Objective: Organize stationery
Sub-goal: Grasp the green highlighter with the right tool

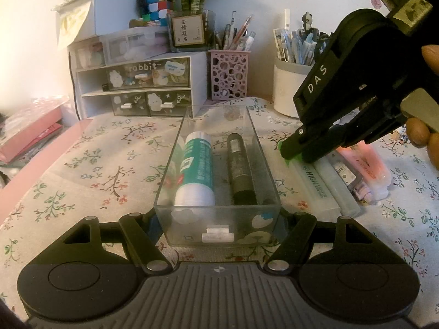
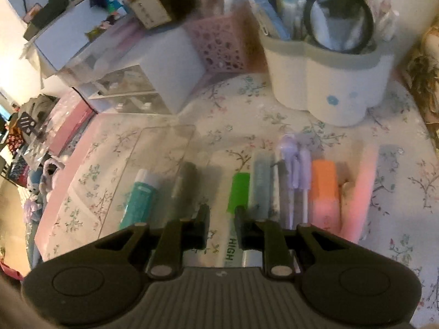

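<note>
Both my claws sit by the clear box: left claw squeezes its front end, right claw straddles the green highlighter beside it, not gripping it.

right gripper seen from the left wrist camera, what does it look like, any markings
The right gripper is matte black plastic with angular linkage arms, silver pivot screws and white letters "DAS" on its side. Green tape shows at its fingertips. The left gripper matches: black arms, round silver rivets, a ribbed grey base.
</note>
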`<action>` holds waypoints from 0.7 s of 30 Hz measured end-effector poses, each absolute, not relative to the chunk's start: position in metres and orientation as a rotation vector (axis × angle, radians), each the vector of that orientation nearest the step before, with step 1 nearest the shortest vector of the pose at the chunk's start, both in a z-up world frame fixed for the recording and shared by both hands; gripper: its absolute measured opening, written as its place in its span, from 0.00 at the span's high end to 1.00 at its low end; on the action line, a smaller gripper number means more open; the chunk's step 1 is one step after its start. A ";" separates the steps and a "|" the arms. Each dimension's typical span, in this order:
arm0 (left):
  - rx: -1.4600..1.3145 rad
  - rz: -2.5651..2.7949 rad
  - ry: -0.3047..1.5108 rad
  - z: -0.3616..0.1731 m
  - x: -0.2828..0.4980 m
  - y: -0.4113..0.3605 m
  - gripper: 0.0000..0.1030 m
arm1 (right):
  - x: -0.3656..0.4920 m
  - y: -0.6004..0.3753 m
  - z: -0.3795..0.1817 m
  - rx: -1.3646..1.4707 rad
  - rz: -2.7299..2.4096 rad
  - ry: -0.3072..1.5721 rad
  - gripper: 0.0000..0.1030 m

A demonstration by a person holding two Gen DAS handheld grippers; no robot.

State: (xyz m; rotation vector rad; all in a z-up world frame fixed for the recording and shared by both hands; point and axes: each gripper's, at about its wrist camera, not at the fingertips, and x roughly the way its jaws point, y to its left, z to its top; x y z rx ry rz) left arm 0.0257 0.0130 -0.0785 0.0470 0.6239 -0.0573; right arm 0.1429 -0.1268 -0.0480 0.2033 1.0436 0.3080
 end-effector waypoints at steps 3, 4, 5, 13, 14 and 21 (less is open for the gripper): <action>0.046 -0.057 0.623 -0.078 0.026 0.013 0.29 | 0.142 -0.125 -0.047 0.161 0.288 1.043 0.92; 0.046 -0.057 0.623 -0.078 0.026 0.013 0.29 | 0.142 -0.125 -0.048 0.155 0.288 1.042 0.92; 0.046 -0.057 0.623 -0.078 0.026 0.013 0.29 | 0.141 -0.124 -0.047 0.145 0.284 1.042 0.92; 0.046 -0.057 0.623 -0.079 0.025 0.013 0.29 | 0.133 -0.117 -0.052 0.074 0.272 1.043 0.91; 0.046 -0.057 0.623 -0.079 0.025 0.013 0.29 | 0.133 -0.116 -0.052 0.075 0.273 1.043 0.91; 0.046 -0.058 0.623 -0.079 0.025 0.013 0.29 | 0.126 -0.103 -0.058 0.013 0.261 1.022 0.96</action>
